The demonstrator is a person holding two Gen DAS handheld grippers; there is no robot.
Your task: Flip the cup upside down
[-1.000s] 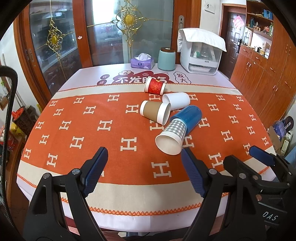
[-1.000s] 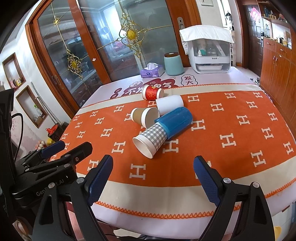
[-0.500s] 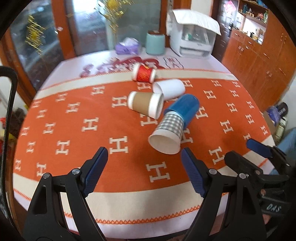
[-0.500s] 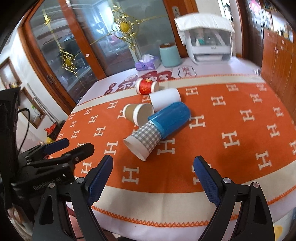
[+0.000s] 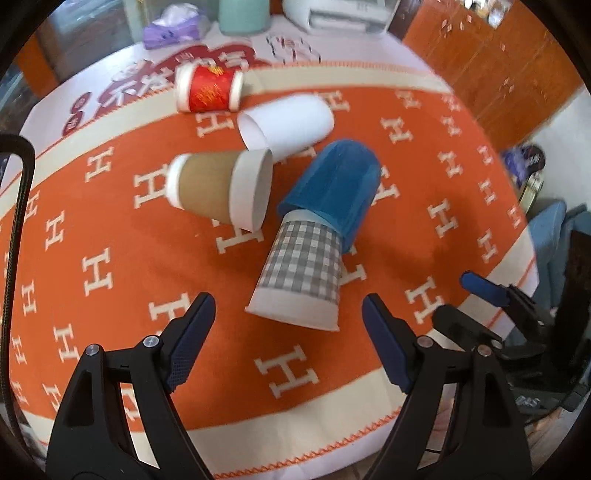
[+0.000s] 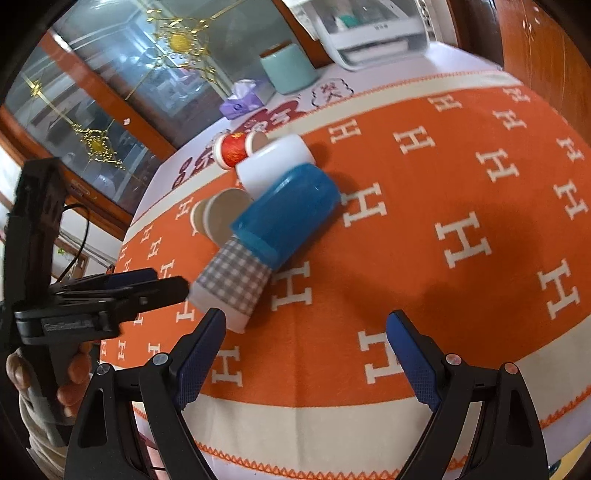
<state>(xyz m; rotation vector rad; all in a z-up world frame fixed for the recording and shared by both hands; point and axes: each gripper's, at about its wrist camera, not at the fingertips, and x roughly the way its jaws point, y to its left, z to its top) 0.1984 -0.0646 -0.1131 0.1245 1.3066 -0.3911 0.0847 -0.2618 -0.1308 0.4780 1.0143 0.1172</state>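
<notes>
Several cups lie on their sides on the orange cloth. A grey checked paper cup [image 5: 301, 266] [image 6: 234, 277] lies nearest, mouth toward me, its base under a blue plastic cup [image 5: 336, 188] [image 6: 286, 214]. A brown cup [image 5: 221, 190] [image 6: 221, 214], a white cup [image 5: 286, 123] [image 6: 273, 162] and a red cup [image 5: 208, 88] [image 6: 236, 149] lie beyond. My left gripper [image 5: 288, 328] is open, just in front of the checked cup. My right gripper [image 6: 306, 339] is open and empty, to the right of that cup.
The table [image 5: 92, 206] has an orange cloth with white H marks. At the back stand a purple tissue box [image 6: 240, 103], a teal canister [image 6: 288, 70] and a white appliance [image 6: 373, 33]. Wooden cabinets [image 5: 517, 70] stand to the right.
Both grippers have moved forward and down toward the cups, which now look larger. The left gripper now faces the checked cup closely. Jaws stay open. The cups have not moved.
</notes>
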